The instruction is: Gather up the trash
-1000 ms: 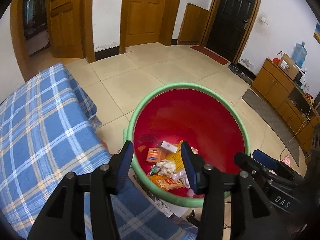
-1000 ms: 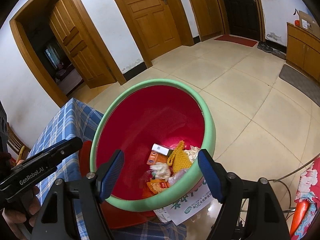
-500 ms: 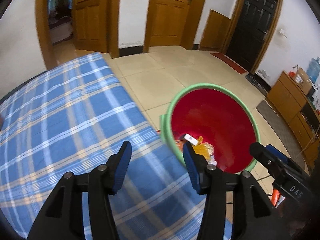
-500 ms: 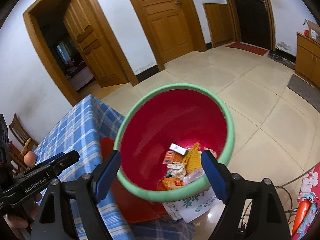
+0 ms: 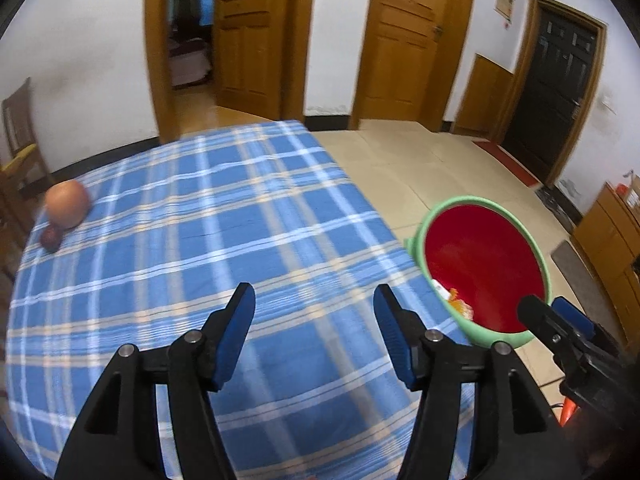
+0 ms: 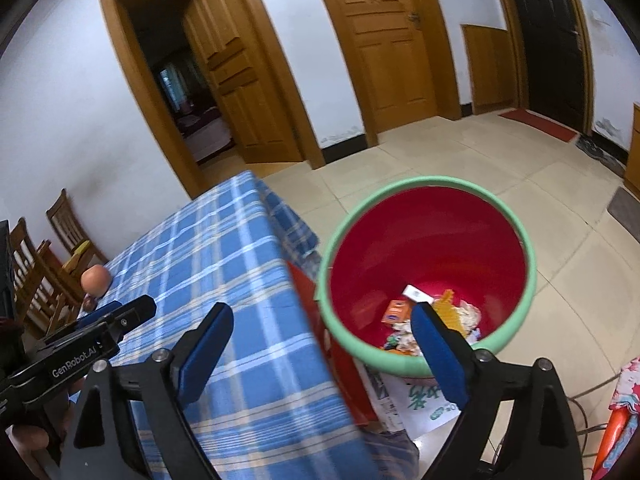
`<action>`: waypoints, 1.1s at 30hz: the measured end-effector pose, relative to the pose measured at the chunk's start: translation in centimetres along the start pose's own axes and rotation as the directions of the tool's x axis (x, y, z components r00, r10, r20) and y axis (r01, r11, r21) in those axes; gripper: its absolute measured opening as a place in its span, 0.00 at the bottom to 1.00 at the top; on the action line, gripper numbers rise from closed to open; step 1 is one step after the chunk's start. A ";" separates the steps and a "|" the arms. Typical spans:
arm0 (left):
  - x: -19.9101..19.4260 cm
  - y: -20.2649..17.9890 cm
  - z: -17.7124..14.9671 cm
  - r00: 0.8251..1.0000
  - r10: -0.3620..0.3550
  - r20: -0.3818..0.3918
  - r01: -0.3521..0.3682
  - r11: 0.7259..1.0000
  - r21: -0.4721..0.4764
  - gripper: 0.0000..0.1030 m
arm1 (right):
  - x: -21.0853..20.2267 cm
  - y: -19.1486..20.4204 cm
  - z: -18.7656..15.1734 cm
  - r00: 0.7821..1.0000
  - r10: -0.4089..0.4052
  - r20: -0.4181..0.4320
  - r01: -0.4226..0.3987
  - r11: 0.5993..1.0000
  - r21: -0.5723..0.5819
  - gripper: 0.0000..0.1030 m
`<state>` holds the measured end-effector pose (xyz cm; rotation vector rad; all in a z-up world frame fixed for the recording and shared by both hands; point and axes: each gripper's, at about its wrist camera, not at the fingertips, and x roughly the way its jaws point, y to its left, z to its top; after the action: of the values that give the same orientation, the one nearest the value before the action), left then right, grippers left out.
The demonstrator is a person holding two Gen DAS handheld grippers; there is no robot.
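Above the checked tablecloth [image 5: 168, 240], left gripper [image 5: 314, 312], jaws apart, empty.

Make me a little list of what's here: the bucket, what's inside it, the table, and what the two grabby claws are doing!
bucket: red inside, green rim, standing on the floor beside the table
inside bucket: trash pile, an orange packet, a white box, yellow netting, crumpled bits
table: blue plaid cloth
on table: round orange-pink fruit at the far corner, small dark red one touching it
left gripper: open, empty, over the cloth
right gripper: open, empty, between table edge and bucket
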<state>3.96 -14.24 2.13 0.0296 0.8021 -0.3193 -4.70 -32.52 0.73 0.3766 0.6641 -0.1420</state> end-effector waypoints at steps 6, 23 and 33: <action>-2.3 2.8 -0.9 0.998 0.061 0.032 -0.059 0.997 -0.050 0.62 | -0.8 2.9 -0.4 0.999 0.039 0.021 -0.038 0.998 -0.042 0.93; -6.7 8.1 -3.7 0.980 0.184 0.080 -0.170 0.972 -0.160 0.67 | -2.4 9.2 -2.8 0.992 0.117 0.037 -0.110 0.983 -0.148 0.95; -7.6 9.3 -4.6 0.977 0.195 0.086 -0.176 0.966 -0.191 0.68 | -2.5 10.2 -3.4 0.992 0.119 0.042 -0.110 0.980 -0.167 0.95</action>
<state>-1.49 -2.71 3.45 -0.0828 0.7164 -0.0680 -6.10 -21.73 2.85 0.2503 0.5963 0.0128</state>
